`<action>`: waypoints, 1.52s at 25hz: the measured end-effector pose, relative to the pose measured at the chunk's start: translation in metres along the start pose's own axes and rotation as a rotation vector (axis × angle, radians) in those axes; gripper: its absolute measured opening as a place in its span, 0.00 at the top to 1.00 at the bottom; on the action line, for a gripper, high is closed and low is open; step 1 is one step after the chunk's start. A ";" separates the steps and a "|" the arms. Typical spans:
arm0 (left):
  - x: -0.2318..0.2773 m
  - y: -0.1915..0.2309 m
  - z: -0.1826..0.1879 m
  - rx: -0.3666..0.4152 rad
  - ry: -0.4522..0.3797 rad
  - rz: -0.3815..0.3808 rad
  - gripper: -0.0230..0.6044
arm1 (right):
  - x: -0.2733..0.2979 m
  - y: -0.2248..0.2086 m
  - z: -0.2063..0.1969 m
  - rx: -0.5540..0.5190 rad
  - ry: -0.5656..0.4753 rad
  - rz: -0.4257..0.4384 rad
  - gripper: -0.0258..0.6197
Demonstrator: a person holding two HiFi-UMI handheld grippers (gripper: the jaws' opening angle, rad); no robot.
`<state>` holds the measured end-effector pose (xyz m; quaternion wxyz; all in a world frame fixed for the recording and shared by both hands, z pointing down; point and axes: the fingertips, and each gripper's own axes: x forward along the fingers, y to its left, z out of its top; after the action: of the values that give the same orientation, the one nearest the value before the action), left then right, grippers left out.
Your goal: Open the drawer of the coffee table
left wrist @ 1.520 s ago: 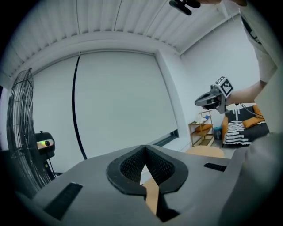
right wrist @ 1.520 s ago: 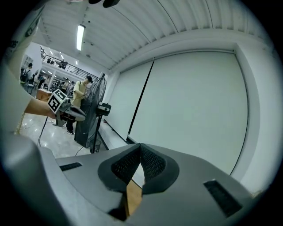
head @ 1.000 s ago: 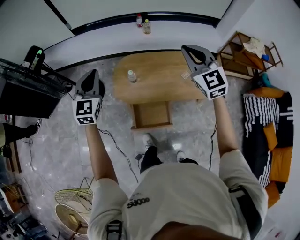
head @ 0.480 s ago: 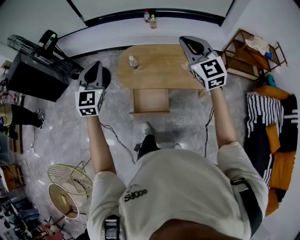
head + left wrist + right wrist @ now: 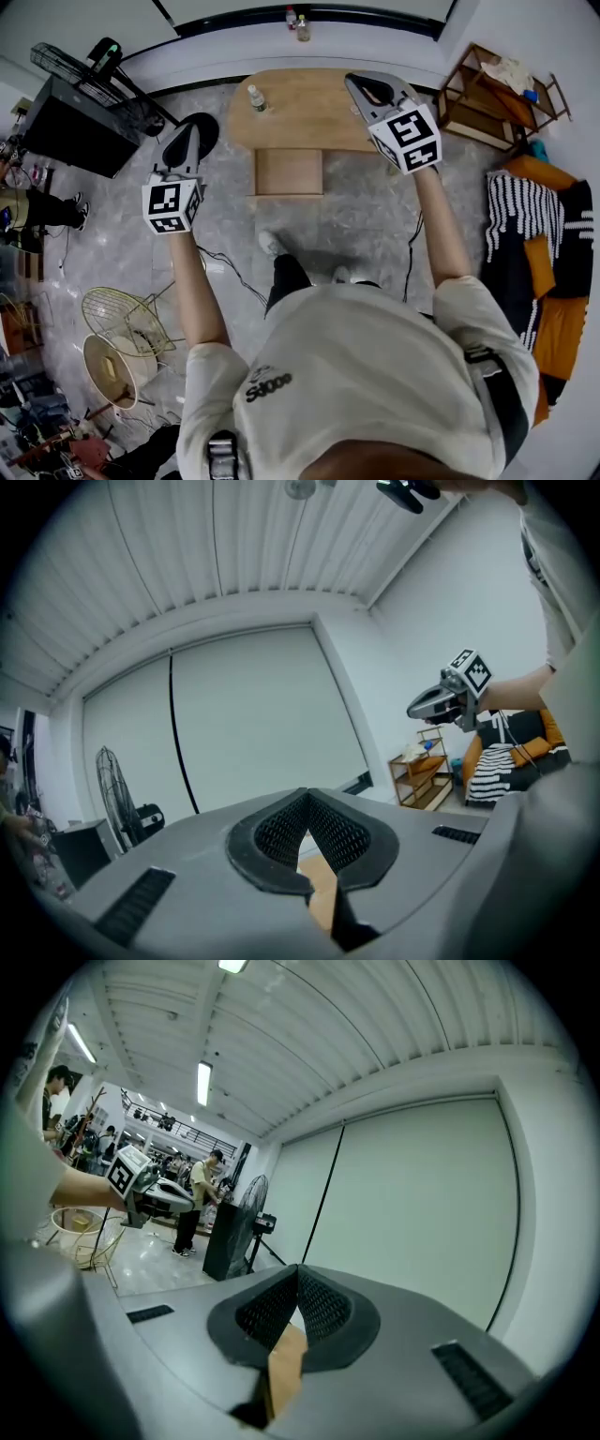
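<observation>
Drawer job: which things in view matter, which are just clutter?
Job:
- coffee table
- its drawer, already pulled out
- left gripper and right gripper, jaws shut, empty

Lying about:
- bottle on the table
- two bottles by the wall
- wooden shelf
- black fan

Left arm (image 5: 195, 291) and right arm (image 5: 441, 234) stretch forward, the left gripper (image 5: 187, 139) beside the coffee table's (image 5: 309, 117) left end and the right gripper (image 5: 359, 84) above its right end, both with jaws closed on nothing.
</observation>
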<state>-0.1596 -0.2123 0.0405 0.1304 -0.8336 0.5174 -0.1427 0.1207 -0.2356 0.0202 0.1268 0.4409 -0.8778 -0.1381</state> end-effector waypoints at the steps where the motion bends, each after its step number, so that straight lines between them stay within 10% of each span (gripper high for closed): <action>1: -0.007 -0.004 0.004 0.001 -0.002 0.000 0.93 | -0.007 0.002 0.002 0.001 -0.002 0.005 0.95; 38: -0.178 0.101 0.005 0.064 -0.069 0.031 0.93 | -0.012 0.176 0.129 -0.063 -0.038 -0.072 0.95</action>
<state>-0.3167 -0.0955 -0.0196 0.1771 -0.8253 0.5207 -0.1282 -0.0472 -0.1082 -0.0386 0.1190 0.4651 -0.8589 -0.1783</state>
